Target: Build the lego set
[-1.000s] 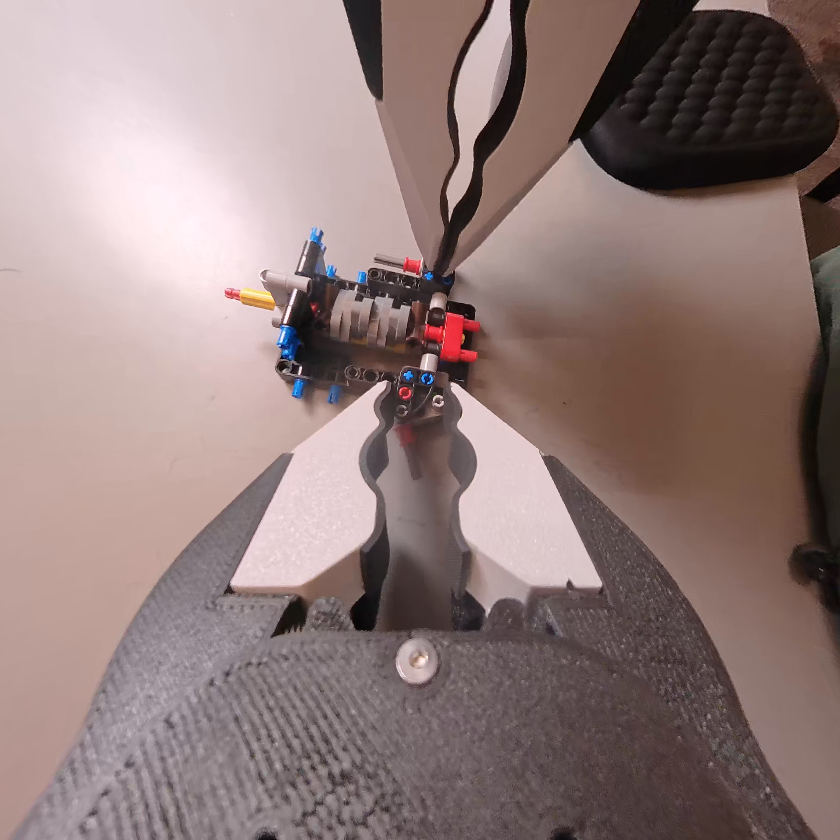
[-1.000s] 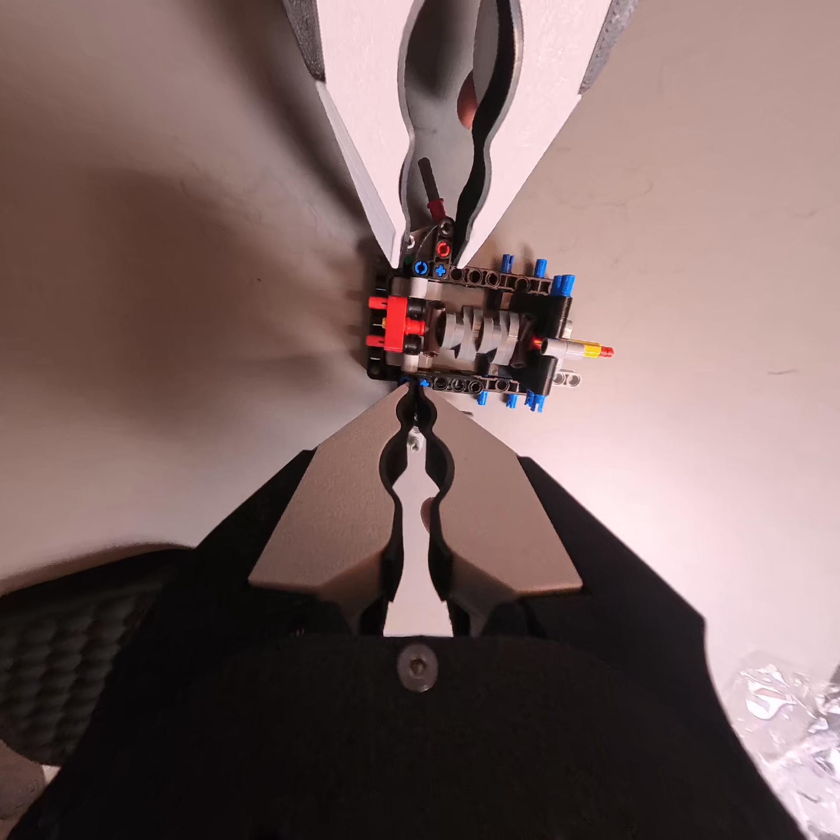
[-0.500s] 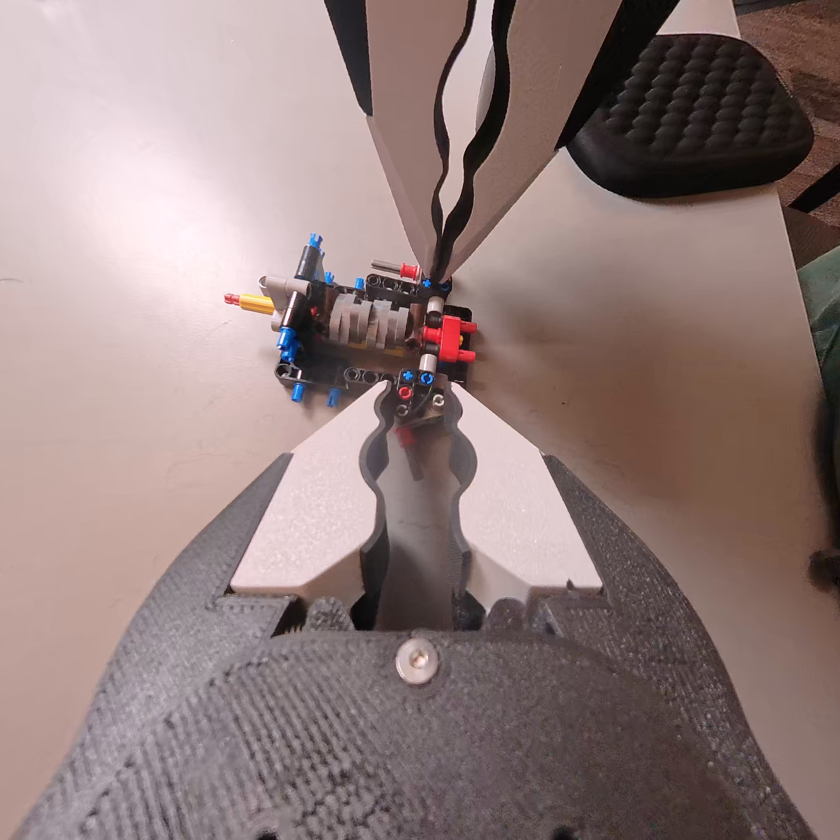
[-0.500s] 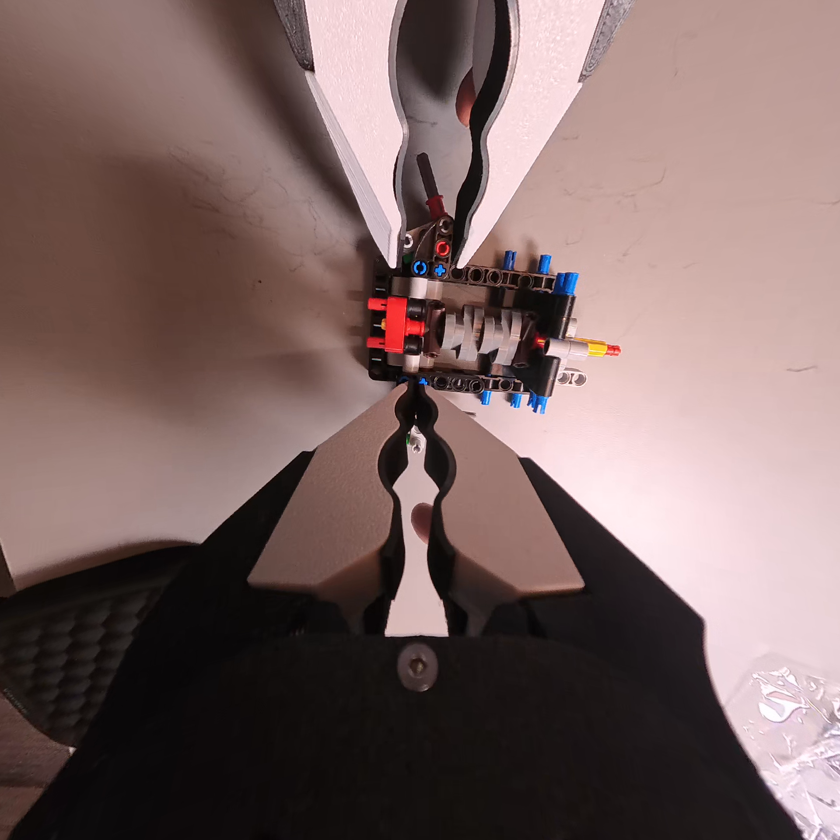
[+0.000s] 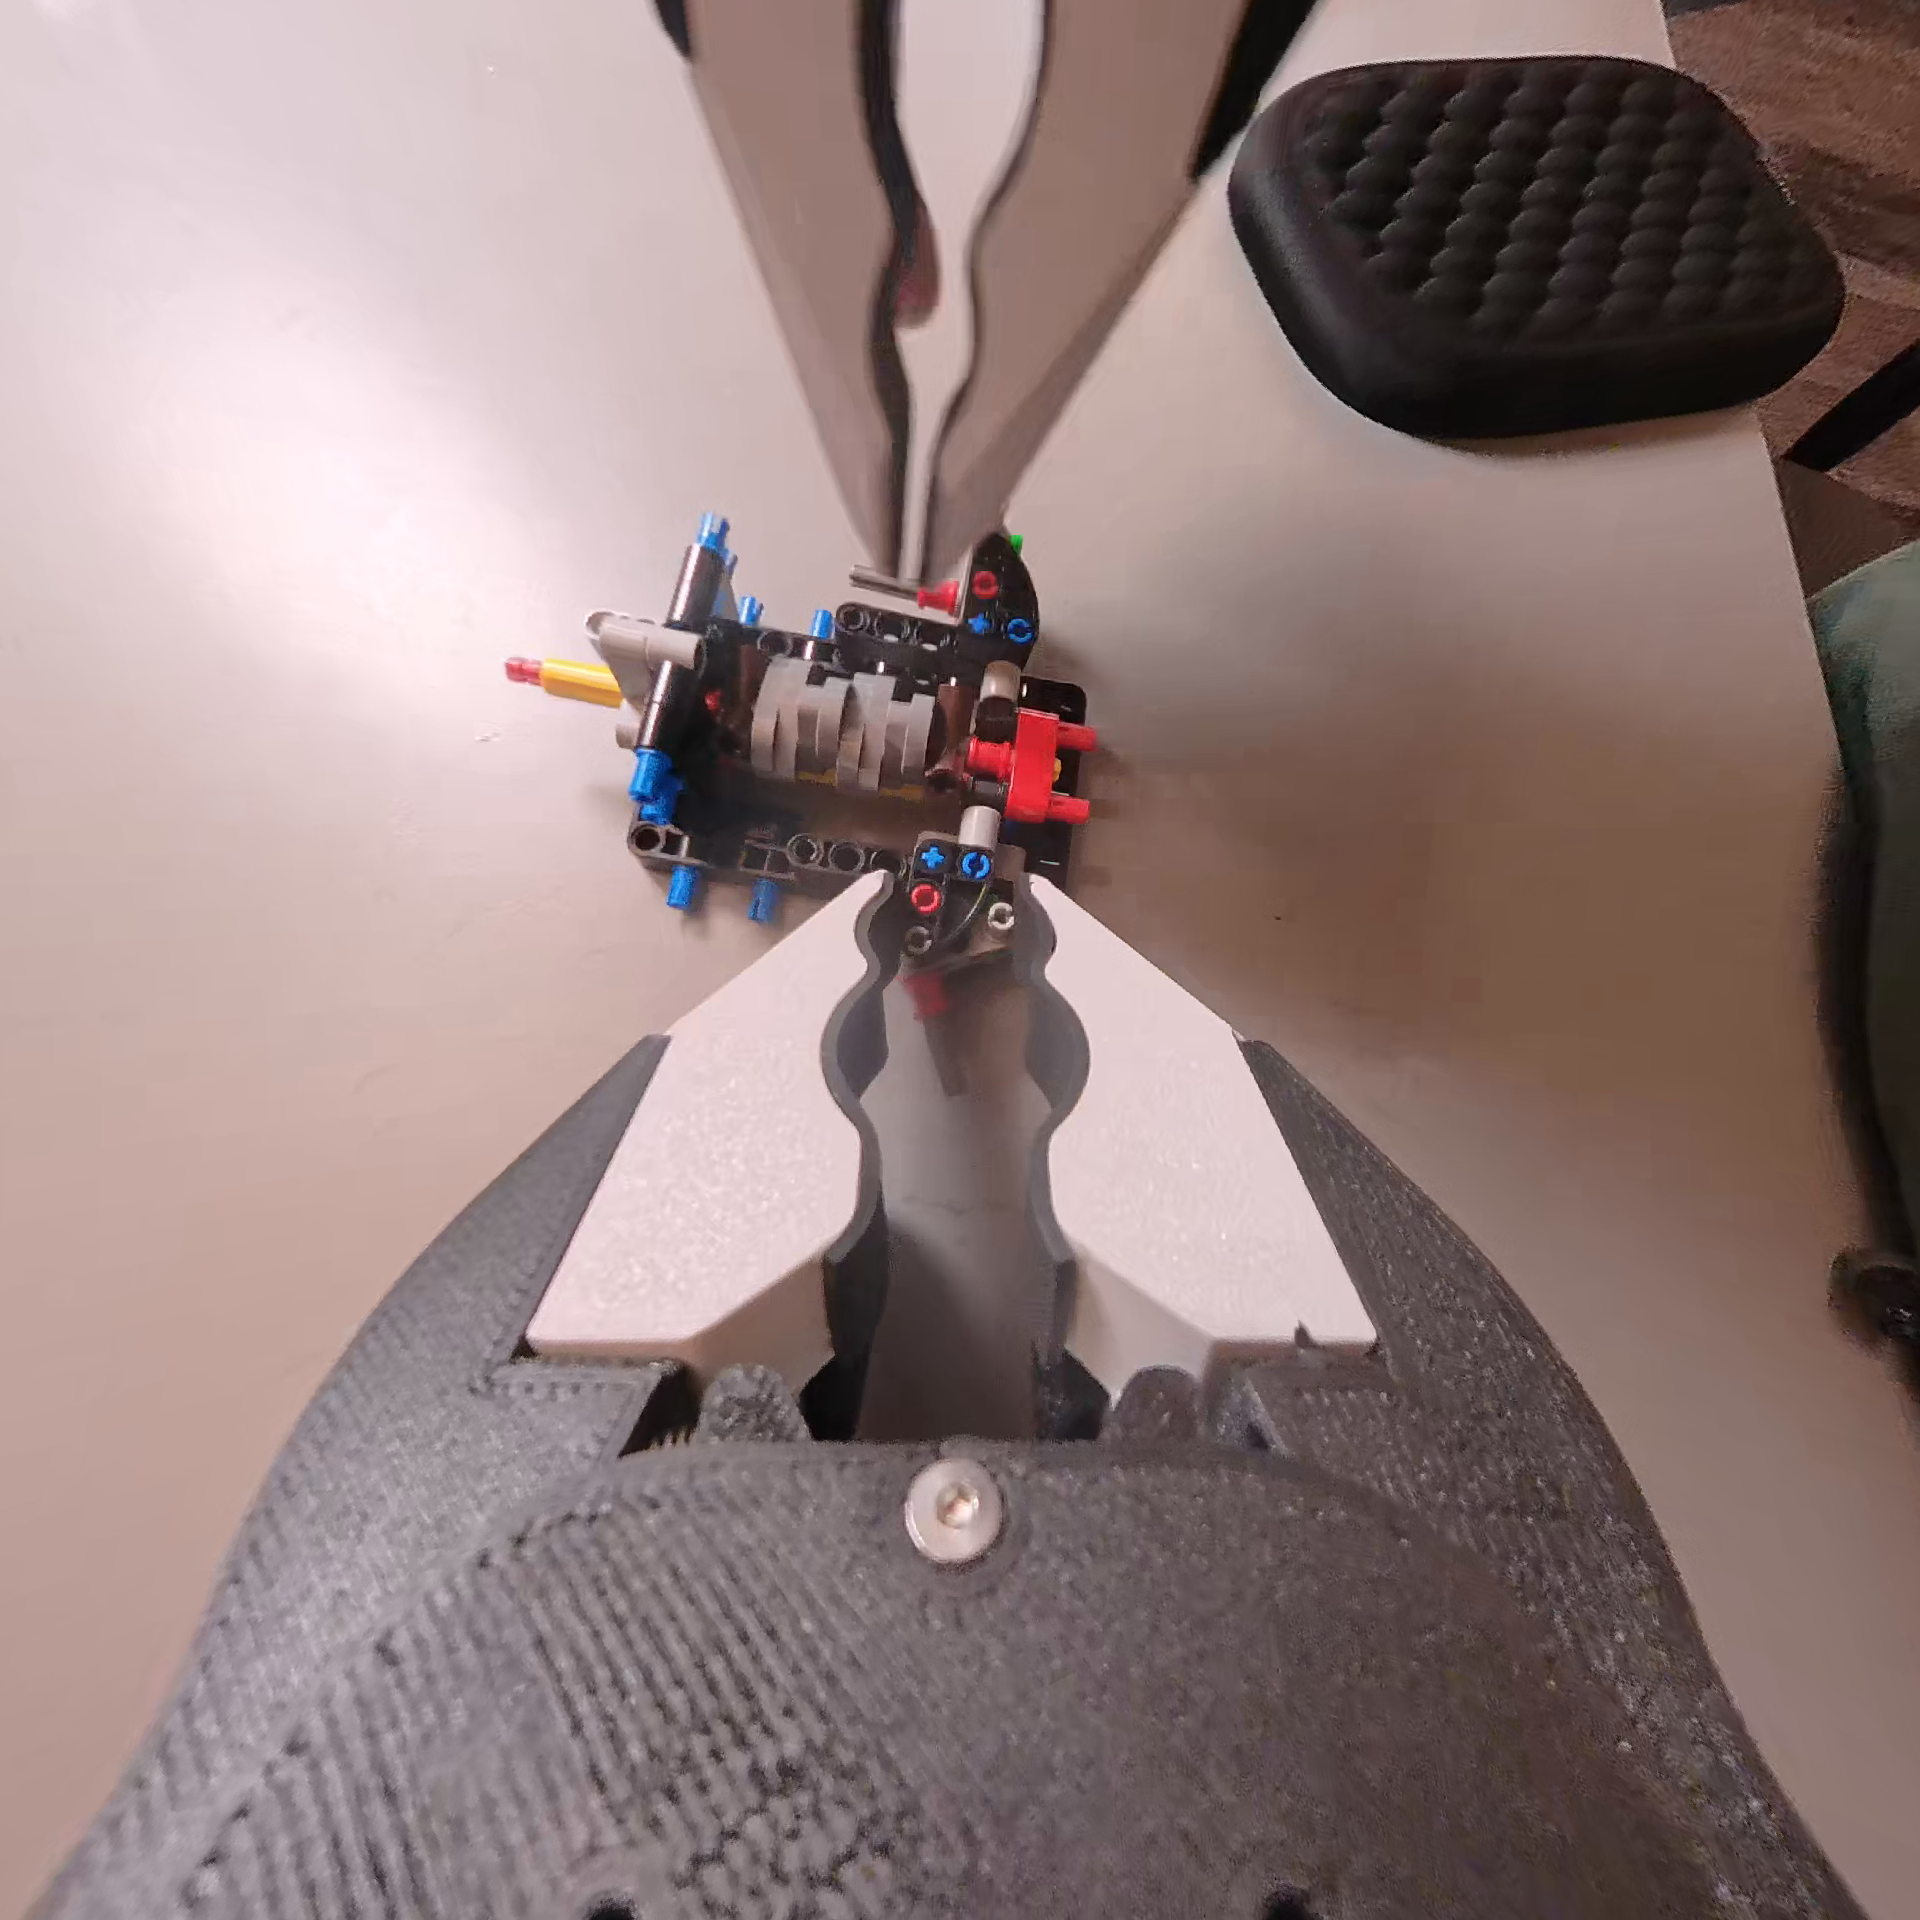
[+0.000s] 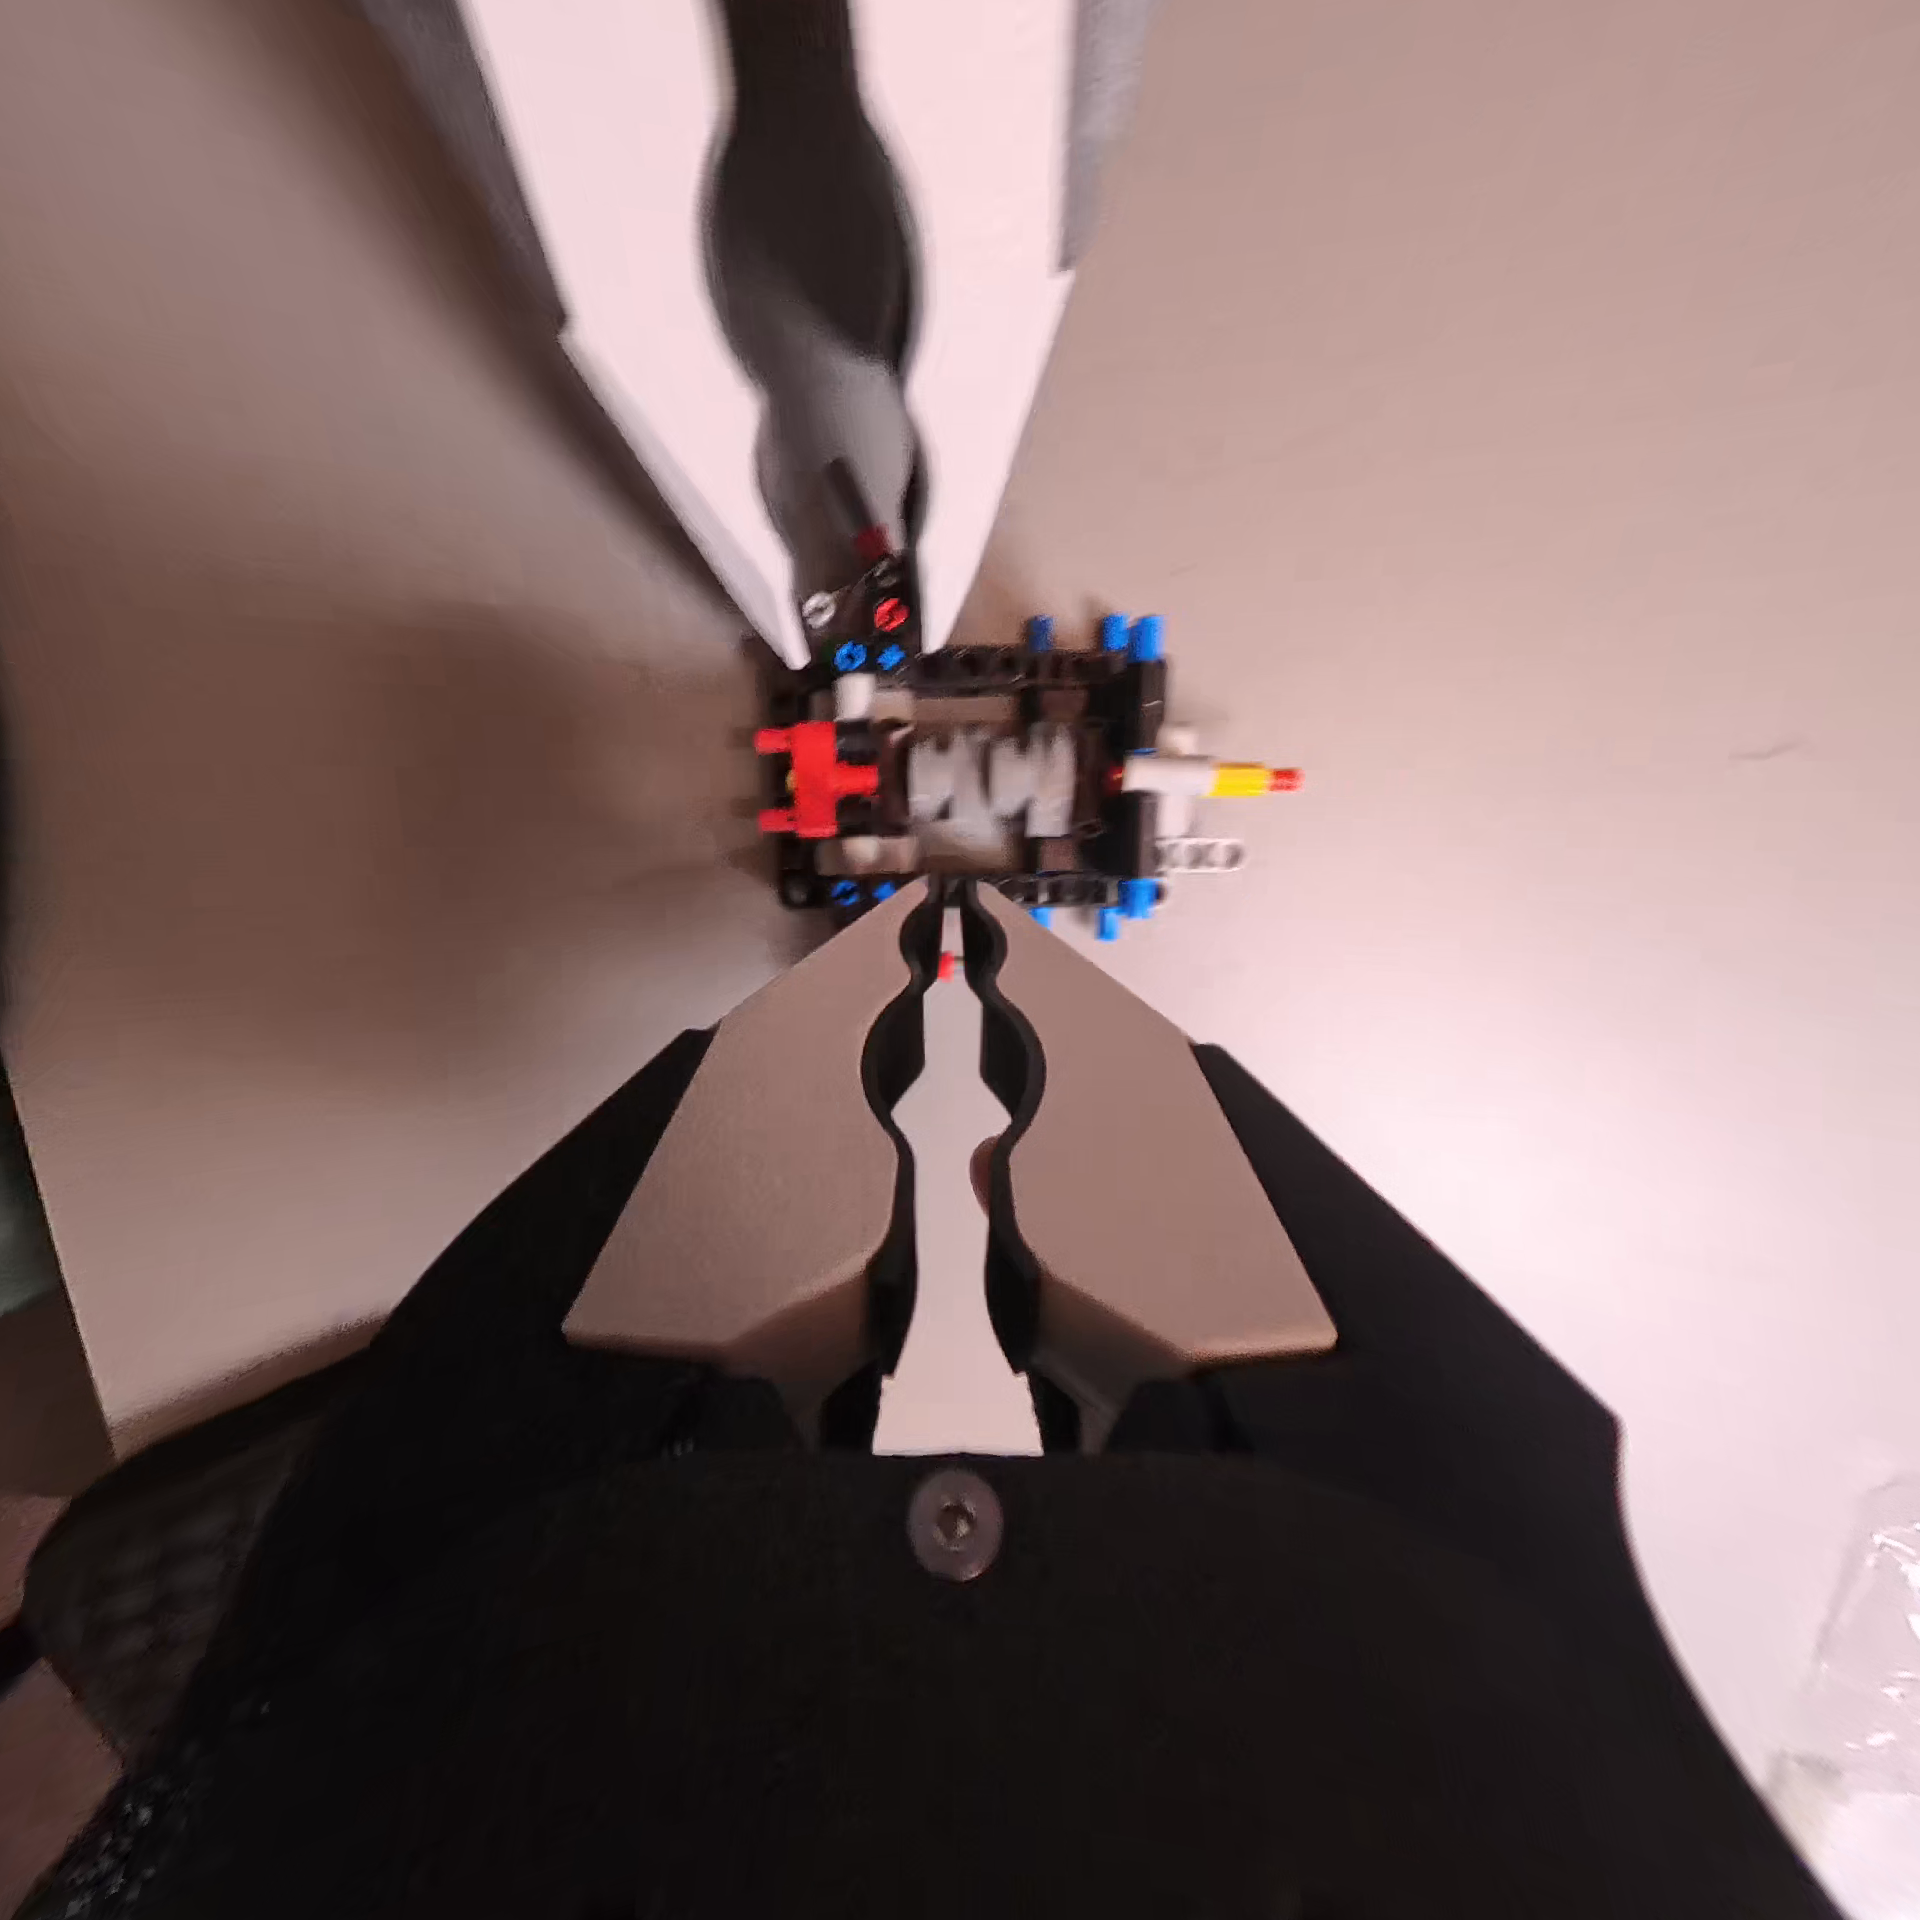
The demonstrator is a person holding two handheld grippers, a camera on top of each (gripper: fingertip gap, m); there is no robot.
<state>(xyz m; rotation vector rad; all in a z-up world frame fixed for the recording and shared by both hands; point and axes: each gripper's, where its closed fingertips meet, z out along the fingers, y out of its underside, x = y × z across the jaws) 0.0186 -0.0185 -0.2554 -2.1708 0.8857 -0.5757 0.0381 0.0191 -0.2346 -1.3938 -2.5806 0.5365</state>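
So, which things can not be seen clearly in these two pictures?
- Right wrist view: lego assembly smeared by motion blur.
- Right gripper: its grip point is hidden behind the fingertips; contact unclear.
- Clear plastic: cut by the frame edge.
- Left wrist view: black cushion partly cut off.

Black-framed lego assembly (image 5: 842,727) flat on the table (grey gear core, red connector, yellow axle, blue pins).
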